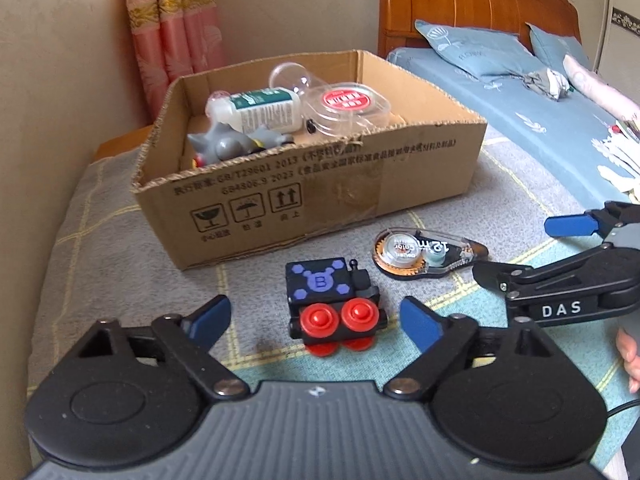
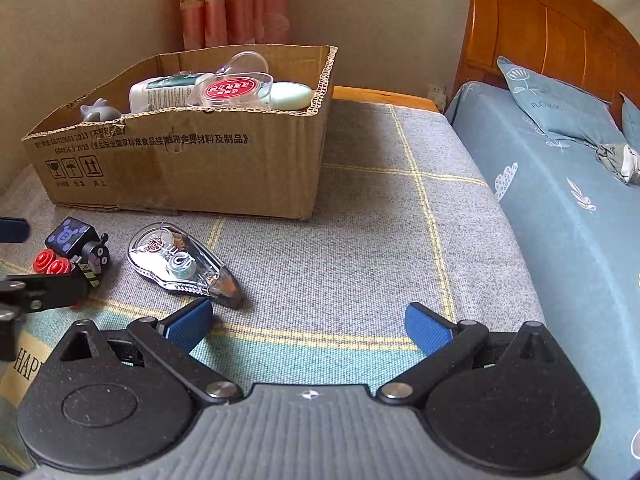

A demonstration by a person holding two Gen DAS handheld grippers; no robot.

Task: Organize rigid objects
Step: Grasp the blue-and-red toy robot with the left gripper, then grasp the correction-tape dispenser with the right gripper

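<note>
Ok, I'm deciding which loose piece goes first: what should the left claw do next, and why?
Probably ease the left claw down and close on the toy train. The train lies on the blanket between the open blue pads, not yet touched, just in front of the cardboard box, which already holds other items. The correction tape lies off to the side.

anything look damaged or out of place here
The box has a ragged, torn front rim. The toy train and correction tape lie outside it on the blanket, the tape on its side.
</note>
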